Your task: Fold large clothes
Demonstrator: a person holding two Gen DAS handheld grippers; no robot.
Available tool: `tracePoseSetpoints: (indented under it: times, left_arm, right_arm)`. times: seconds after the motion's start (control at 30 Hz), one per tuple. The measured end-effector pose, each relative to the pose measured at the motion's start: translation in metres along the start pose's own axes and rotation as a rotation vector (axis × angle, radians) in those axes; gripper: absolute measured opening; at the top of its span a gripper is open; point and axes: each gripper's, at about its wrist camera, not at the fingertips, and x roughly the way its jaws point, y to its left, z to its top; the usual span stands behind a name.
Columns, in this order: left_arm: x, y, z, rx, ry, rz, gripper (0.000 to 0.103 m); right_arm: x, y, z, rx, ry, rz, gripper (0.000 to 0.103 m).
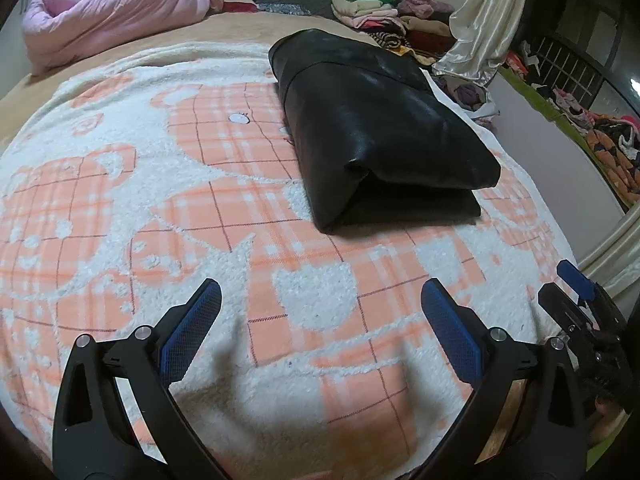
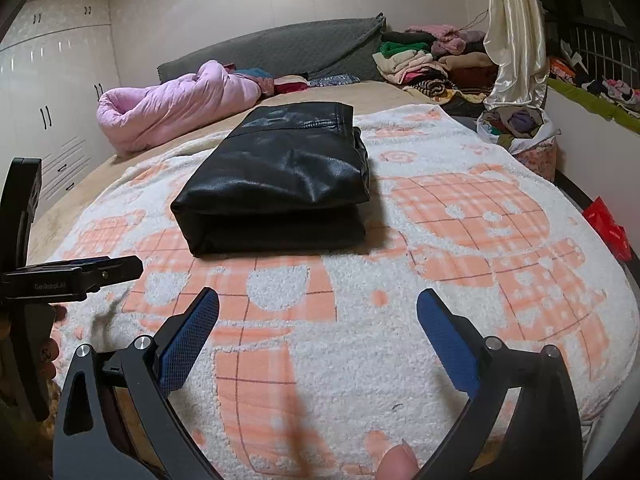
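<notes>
A black leather garment (image 1: 380, 128) lies folded into a thick rectangle on the orange-and-white checked blanket (image 1: 160, 200); it also shows in the right wrist view (image 2: 280, 176). My left gripper (image 1: 320, 296) is open and empty, hovering over the blanket short of the garment. My right gripper (image 2: 318, 304) is open and empty, also over the blanket (image 2: 460, 208) in front of the garment. The right gripper shows at the right edge of the left wrist view (image 1: 580, 292), and the left gripper's body at the left edge of the right wrist view (image 2: 72, 276).
A pink quilt (image 1: 112, 16) is bundled at the far left of the bed. A pile of folded clothes (image 1: 384, 12) sits at the far right by a cream curtain (image 1: 484, 24). A bag of clothes (image 2: 516, 128) stands beside the bed. White wardrobes (image 2: 52, 100) line the left wall.
</notes>
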Motion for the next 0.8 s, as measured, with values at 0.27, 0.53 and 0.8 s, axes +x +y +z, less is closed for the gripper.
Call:
tracePoseSetpoints:
  times: [0.27,0.53,0.8]
  left_arm:
    - [-0.001,0.0011,-0.0012,-0.004,0.003,0.01,0.094]
    - [-0.0024,0.0008,-0.0008,-0.002,-0.003,0.018,0.094]
    - [-0.0049,-0.0005,0.0004,0.006,-0.006,0.024,0.094]
  right_arm:
    - [-0.0011,-0.0003,0.0004,-0.003,0.002,-0.007,0.099]
    - [-0.0026,-0.0009,0.0013,-0.002,0.002,-0.008,0.099]
    - [-0.0042,-0.0008,0.0025,0.003,0.001,-0.006,0.099]
